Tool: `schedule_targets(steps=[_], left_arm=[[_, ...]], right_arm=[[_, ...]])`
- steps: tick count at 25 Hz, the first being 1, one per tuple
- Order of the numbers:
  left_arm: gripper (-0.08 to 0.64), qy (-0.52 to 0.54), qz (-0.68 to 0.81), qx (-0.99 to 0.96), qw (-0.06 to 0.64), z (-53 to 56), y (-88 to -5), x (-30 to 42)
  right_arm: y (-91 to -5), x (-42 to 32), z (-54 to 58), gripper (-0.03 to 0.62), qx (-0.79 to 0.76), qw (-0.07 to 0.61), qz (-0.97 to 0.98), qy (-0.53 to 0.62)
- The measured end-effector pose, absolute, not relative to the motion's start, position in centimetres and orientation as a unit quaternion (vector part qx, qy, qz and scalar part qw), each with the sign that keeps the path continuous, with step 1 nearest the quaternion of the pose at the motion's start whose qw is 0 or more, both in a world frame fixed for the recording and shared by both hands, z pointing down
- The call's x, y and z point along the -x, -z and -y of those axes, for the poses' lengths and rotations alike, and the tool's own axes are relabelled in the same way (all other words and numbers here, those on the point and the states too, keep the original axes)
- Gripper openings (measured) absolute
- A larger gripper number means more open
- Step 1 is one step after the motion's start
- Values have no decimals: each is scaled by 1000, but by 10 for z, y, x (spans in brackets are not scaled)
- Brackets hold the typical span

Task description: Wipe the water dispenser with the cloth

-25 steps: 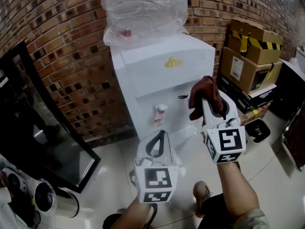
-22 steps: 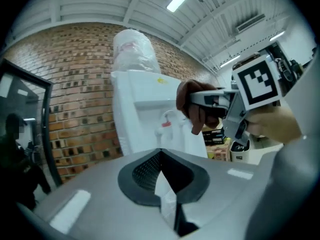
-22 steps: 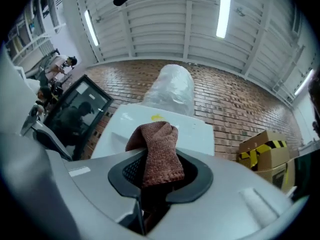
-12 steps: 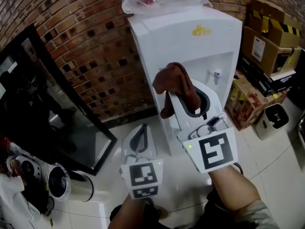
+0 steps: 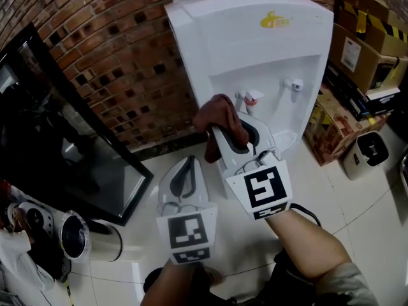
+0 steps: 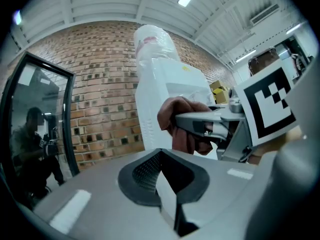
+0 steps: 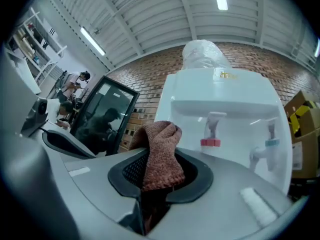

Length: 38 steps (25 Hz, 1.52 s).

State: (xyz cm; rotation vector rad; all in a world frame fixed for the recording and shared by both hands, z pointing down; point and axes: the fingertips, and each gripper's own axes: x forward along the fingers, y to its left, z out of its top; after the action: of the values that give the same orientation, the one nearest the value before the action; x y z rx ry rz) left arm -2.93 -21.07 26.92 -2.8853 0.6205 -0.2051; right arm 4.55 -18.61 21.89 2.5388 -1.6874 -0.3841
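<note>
Nubbly knit cloth, glossy, probably plastic dispenser

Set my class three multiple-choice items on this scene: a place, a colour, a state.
1. In the head view, where do the brown cardboard boxes stand relative to the white plastic water dispenser? A on top of it; B to its right; C to its left.
2. In the right gripper view, what colour is the collar on the left-hand white tap? A red; B green; C yellow.
3. What state is the right tool in? A open and empty; B shut on a tap; C shut on the reddish-brown knitted cloth.
Key: 1 B, the boxes are stacked at the picture's right; 2 A, a red band rings that tap; 3 C, the cloth is pinched between its jaws.
</note>
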Motion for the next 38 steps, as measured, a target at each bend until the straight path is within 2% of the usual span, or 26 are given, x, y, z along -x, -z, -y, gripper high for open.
schedule_targets(steps=[9,18,29,38], left_arm=[[0,53,-184,978,85,182,-270,3],[0,54,-170,981,78,164,-280,-22],[0,55,-123,988,76,119,-291,-59],[0,43,-102,992,67,98,-287,-73]], right_arm=[[-272,-85,166,103,-848,43,527,34],[-295,-130,147,103,-865,49,499,0],[-279,-219,60,101,-922,4,387,-13],[-253,-228,10,98,-937,-1,348,26]])
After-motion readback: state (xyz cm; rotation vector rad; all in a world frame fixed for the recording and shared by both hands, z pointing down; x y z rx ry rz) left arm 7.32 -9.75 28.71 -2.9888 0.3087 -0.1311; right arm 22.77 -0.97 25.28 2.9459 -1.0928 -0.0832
